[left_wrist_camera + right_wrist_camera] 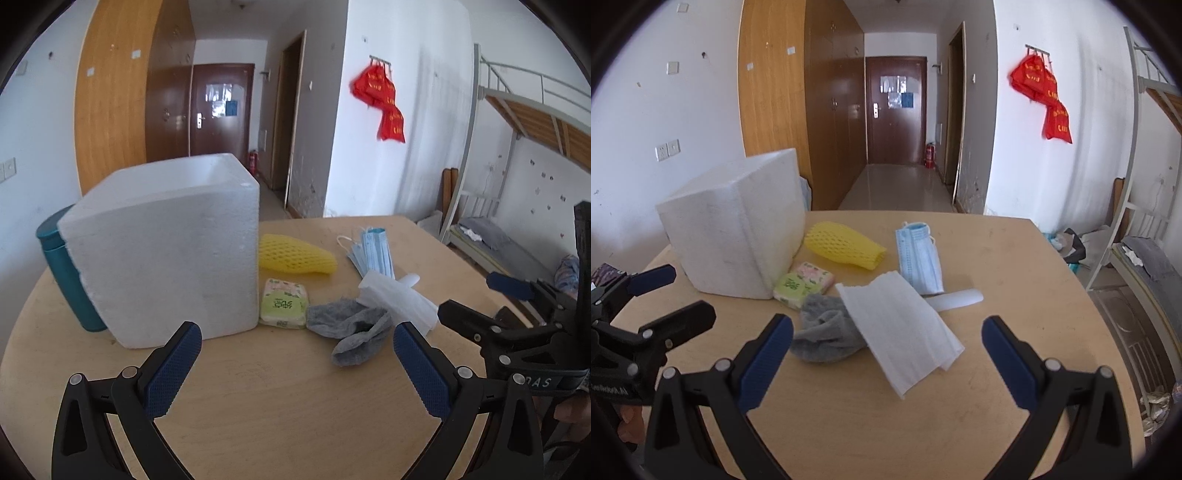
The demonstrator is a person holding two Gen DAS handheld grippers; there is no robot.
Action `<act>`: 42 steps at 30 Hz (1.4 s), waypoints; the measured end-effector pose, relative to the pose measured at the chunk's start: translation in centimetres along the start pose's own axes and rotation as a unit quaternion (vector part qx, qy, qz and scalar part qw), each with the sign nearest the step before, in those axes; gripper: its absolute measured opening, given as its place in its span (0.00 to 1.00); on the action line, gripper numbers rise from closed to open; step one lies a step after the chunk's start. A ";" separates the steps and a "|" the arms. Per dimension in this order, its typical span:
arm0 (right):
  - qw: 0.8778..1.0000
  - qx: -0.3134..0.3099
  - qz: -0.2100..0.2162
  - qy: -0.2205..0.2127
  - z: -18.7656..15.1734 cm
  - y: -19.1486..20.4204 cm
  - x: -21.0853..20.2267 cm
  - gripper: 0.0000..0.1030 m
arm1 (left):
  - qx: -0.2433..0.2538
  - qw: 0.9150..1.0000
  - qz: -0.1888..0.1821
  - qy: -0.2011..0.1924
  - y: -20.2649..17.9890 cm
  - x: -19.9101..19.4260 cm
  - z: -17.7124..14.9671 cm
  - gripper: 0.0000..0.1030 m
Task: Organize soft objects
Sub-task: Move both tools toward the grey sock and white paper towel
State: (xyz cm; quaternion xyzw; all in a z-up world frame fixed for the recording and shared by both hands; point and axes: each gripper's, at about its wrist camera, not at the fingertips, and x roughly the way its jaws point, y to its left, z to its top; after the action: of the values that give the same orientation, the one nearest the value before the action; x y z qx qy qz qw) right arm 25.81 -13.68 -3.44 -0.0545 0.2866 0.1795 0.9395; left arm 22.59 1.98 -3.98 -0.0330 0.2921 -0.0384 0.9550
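The left gripper (297,363) is wide open and holds nothing. The right gripper (887,356) is wide open and empty too. Just past them, on the wooden table (1015,266), lie one gray sock (823,332), one white folded cloth (901,332), one green tissue pack (803,282), one yellow foam net (846,245) and a few blue masks (918,258). One white foam box (735,229) stands at the left.

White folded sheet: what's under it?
The white folded sheet overlaps one edge of the grey sock and the lower end of the blue face mask. A white strip pokes out beneath; its covered part is hidden.
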 end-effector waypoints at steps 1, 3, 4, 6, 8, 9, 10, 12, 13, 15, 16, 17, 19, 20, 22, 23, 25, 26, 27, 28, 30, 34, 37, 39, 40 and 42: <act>1.000 0.000 -0.001 0.003 0.1 -0.1 0.2 1.00 | 0.002 1.000 0.000 0.004 -0.1 0.3 0.1 1.00; 1.000 0.002 -0.001 0.010 0.4 -0.5 0.9 1.00 | 0.007 1.000 -0.004 0.018 -0.4 1.2 0.1 1.00; 1.000 0.003 0.000 0.015 0.5 -0.7 1.3 1.00 | 0.011 1.000 -0.006 0.026 -0.6 1.6 0.1 1.00; 1.000 0.004 0.000 0.026 0.8 -1.2 2.0 1.00 | 0.014 0.999 -0.006 0.038 -0.9 2.7 0.1 1.00; 0.999 0.007 0.002 0.035 0.9 -1.5 2.7 1.00 | 0.020 0.999 -0.008 0.047 -1.3 3.6 0.1 1.00; 0.999 0.009 0.002 0.042 0.9 -1.7 3.1 1.00 | 0.019 0.999 -0.009 0.049 -1.3 3.7 0.2 1.00; 0.999 0.011 0.003 0.046 0.9 -1.9 3.4 1.00 | 0.019 0.998 -0.011 0.052 -1.3 4.1 0.2 1.00; 0.998 0.015 0.007 0.057 0.9 -2.3 4.0 0.99 | 0.019 0.998 -0.019 0.057 -1.5 4.8 0.4 1.00; 0.998 0.015 0.006 0.061 0.9 -2.4 4.3 0.98 | 0.019 0.998 -0.023 0.060 -1.6 4.9 0.4 1.00; 0.998 0.013 0.004 0.068 1.0 -2.7 5.0 0.98 | 0.024 0.997 -0.033 0.069 -1.9 5.6 0.4 1.00; 0.997 0.012 0.003 0.070 1.0 -2.8 5.1 0.98 | 0.027 0.996 -0.036 0.073 -2.0 5.9 0.4 1.00; 0.997 0.012 0.001 0.074 1.1 -3.0 5.4 0.98 | 0.031 0.996 -0.041 0.079 -2.2 6.3 0.3 1.00; 0.997 0.015 0.002 0.079 1.3 -3.4 6.0 0.98 | 0.035 0.995 -0.050 0.083 -2.5 7.0 0.2 1.00; 0.996 0.016 0.004 0.084 1.3 -3.6 6.3 0.98 | 0.039 0.994 -0.055 0.083 -2.6 7.4 0.2 0.99; 0.996 0.018 0.003 0.091 1.3 -3.9 6.9 0.95 | 0.045 0.993 -0.065 0.087 -2.8 8.1 0.1 0.98; 0.995 0.019 0.003 0.095 1.3 -4.0 7.1 0.94 | 0.045 0.992 -0.073 0.091 -2.9 8.5 0.1 0.97; 0.994 0.018 0.009 0.103 1.2 -4.3 7.7 0.93 | 0.041 0.991 -0.086 0.097 -2.9 9.1 0.2 0.97; 0.994 0.017 0.012 0.108 1.2 -4.3 8.0 0.93 | 0.039 0.990 -0.091 0.100 -2.9 9.4 0.2 0.97; 0.994 0.014 0.011 0.112 1.3 -4.4 8.3 0.93 | 0.038 0.989 -0.095 0.102 -2.9 9.6 0.3 0.97; 0.993 0.013 0.007 0.114 1.2 -4.4 8.5 0.92 | 0.038 0.989 -0.098 0.107 -3.0 9.9 0.3 0.96; 0.993 0.011 0.006 0.119 1.2 -4.4 9.0 0.92 | 0.037 0.988 -0.101 0.111 -3.1 10.3 0.4 0.96; 0.992 0.006 0.005 0.125 1.0 -4.4 9.7 0.87 | 0.038 0.986 -0.106 0.121 -3.3 10.8 0.4 0.89; 0.991 0.011 0.014 0.135 0.9 -4.6 10.2 0.81 | 0.039 0.985 -0.107 0.128 -3.2 11.2 0.4 0.85; 0.989 0.011 0.015 0.144 0.7 -4.7 10.5 0.69 | 0.041 0.984 -0.111 0.133 -3.3 11.7 0.3 0.83; 0.989 0.011 0.015 0.148 0.6 -4.7 10.7 0.61 | 0.040 0.984 -0.111 0.136 -3.3 11.9 0.4 0.81; 0.987 0.013 0.020 0.156 0.4 -4.8 11.0 0.52 | 0.038 0.983 -0.115 0.141 -3.2 12.2 0.4 0.75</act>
State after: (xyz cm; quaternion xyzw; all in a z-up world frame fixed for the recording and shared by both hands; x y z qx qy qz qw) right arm 36.27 -14.74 -9.25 -0.0642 0.4333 0.1838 0.8800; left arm 32.70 -2.35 -10.16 -0.0245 0.4161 -0.1632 0.8942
